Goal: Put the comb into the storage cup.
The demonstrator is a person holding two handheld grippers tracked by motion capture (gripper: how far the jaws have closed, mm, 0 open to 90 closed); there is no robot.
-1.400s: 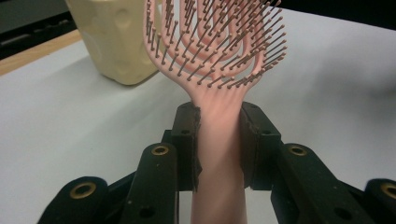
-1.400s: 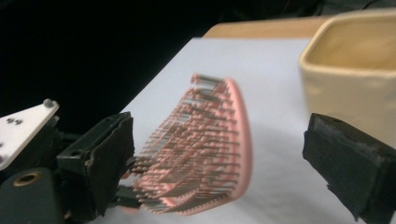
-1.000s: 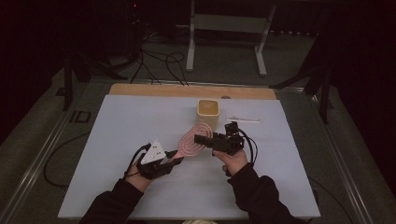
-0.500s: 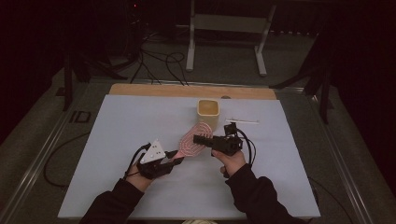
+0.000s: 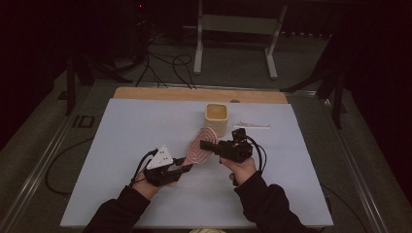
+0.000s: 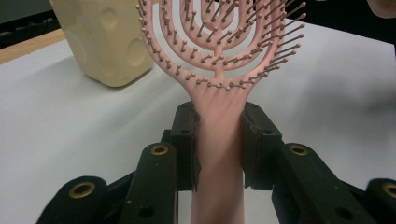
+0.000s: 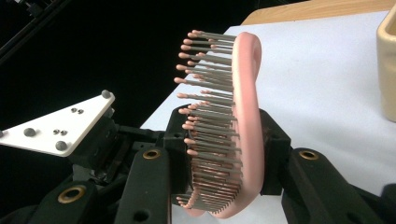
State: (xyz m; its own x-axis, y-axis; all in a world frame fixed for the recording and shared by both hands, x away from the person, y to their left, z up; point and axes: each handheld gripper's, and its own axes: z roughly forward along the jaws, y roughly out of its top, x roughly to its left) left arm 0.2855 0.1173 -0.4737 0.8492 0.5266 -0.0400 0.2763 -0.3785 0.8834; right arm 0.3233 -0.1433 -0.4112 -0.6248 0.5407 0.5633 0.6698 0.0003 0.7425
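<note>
The left gripper [image 5: 187, 168] is clamped on the handle of the pink brush [image 5: 200, 144], which is held clear above the table [image 5: 121, 131]. The right gripper [image 5: 209, 144] has just been closing, and its jaws now pinch the brush head from both faces, bristles against one pad. So the brush is lifted and gripped at both ends. What is left, as it looks, is a handover and setting it in the cup [image 5: 216, 118] just beyond.

High view: above the person's side, looks fwd/down over the table [image 5: 121, 126]. Both gripper views: very close, along own jaws; share pink hairbrush [image 6: 219, 56], cream cup [image 6: 105, 42].
</note>
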